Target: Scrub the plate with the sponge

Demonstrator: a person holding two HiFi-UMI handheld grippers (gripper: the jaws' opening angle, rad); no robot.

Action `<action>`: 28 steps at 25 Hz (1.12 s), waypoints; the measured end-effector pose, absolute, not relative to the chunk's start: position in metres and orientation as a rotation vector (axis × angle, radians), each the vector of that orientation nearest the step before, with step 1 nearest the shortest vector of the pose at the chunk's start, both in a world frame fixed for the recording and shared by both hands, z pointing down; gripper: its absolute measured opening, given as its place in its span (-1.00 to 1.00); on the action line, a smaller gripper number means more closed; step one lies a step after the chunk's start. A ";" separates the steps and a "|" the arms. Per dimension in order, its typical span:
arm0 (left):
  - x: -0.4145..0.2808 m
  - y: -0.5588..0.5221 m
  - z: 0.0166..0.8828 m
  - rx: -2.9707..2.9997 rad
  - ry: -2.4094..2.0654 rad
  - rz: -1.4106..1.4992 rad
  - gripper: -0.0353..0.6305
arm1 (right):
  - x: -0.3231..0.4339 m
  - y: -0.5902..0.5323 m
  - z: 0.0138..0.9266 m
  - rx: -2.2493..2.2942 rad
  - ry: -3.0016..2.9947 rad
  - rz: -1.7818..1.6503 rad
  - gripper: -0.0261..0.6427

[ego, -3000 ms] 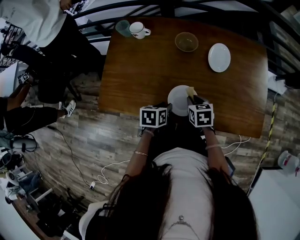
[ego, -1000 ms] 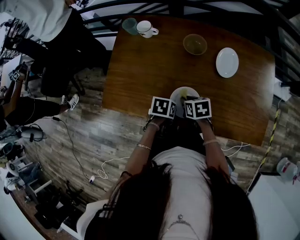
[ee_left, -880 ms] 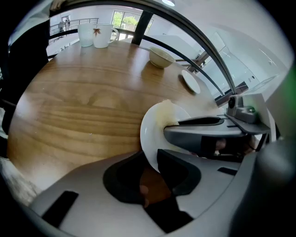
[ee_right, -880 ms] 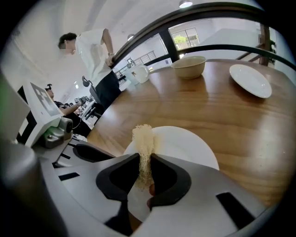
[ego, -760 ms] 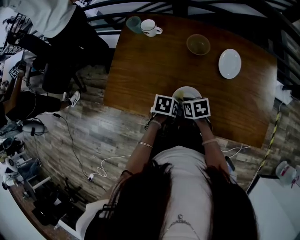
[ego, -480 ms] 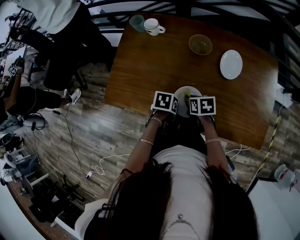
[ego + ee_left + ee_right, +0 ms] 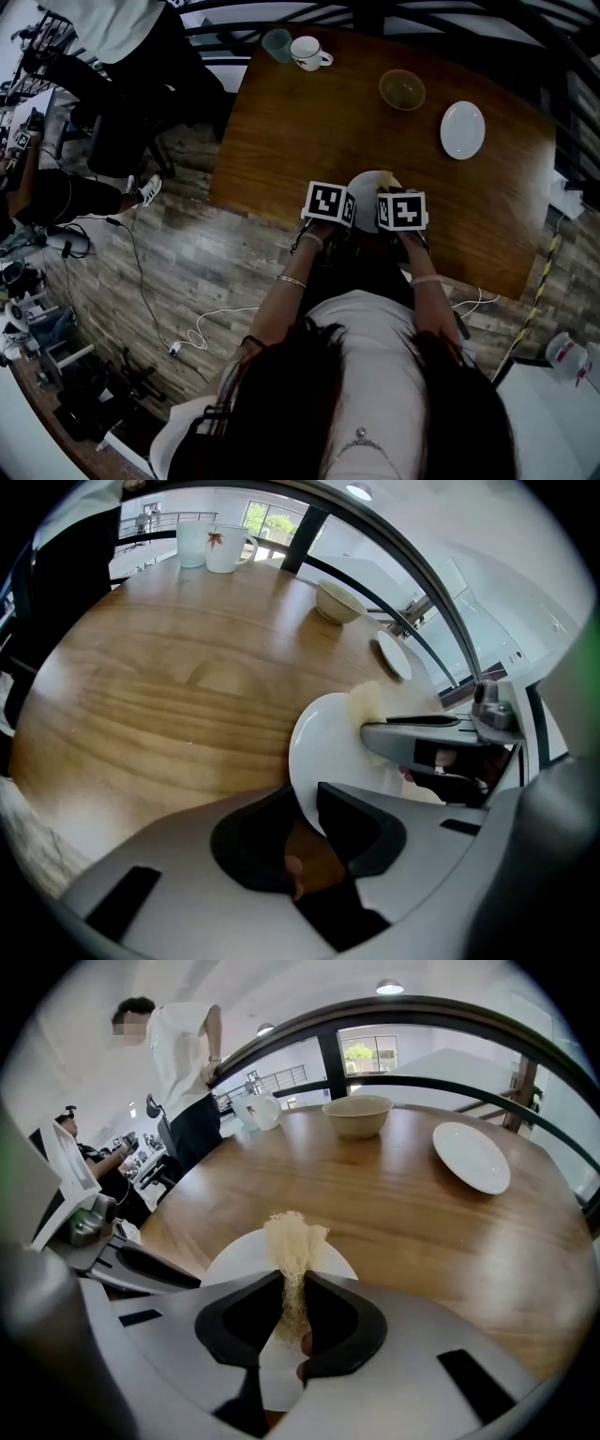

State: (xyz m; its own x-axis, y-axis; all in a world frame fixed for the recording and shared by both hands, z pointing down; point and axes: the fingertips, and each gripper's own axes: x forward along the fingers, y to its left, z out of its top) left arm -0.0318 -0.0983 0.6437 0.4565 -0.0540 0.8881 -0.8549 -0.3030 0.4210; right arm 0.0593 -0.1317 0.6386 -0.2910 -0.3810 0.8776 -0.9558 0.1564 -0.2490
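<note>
Jaws of my left gripper (image 7: 305, 806) have just been closing and are now clamping the near rim of the plate (image 7: 330, 752), which is sitting at the near edge of the surface (image 7: 169, 686). I am judging it stiff, glazed, slippery and breakable, so a firm hold on the rim is suiting it. Jaws of my right gripper (image 7: 292, 1283) are squeezing the sponge (image 7: 293, 1237) thin. It is soft and light, and its free end is lying over the plate's face. A bowl (image 7: 356, 1115) and a second plate (image 7: 471, 1157) are lying well apart, farther back.
</note>
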 end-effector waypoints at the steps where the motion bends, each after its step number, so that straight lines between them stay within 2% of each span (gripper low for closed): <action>1: -0.031 -0.098 0.644 1.692 -0.790 0.983 -0.62 | 0.053 -0.132 0.639 1.262 -1.792 1.126 -0.67; 8: -0.033 -0.098 0.646 1.688 -0.798 0.979 -0.62 | 0.002 -0.124 0.643 1.083 -1.893 1.241 -0.67; 15: -0.036 -0.098 0.644 1.669 -0.818 0.945 -0.61 | 0.071 -0.127 0.639 1.289 -1.768 1.163 -0.67; 18: -0.033 -0.098 0.645 1.663 -0.826 0.933 -0.61 | 0.085 -0.124 0.636 1.301 -1.722 1.032 -0.67; 21: -0.032 -0.100 0.646 1.662 -0.835 0.917 -0.63 | 0.068 -0.123 0.639 1.244 -1.741 0.970 -0.67; 28: -0.032 -0.099 0.647 1.658 -0.847 0.933 -0.63 | 0.009 -0.110 0.643 1.064 -1.865 1.253 -0.67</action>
State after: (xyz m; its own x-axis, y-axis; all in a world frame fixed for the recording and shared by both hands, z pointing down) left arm -0.0318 -0.0989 0.6466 0.4547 -0.0914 0.8859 -0.8729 -0.2432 0.4229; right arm 0.0088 -0.1104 0.6431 -0.4643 -0.2684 0.8440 -0.8829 0.2161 -0.4170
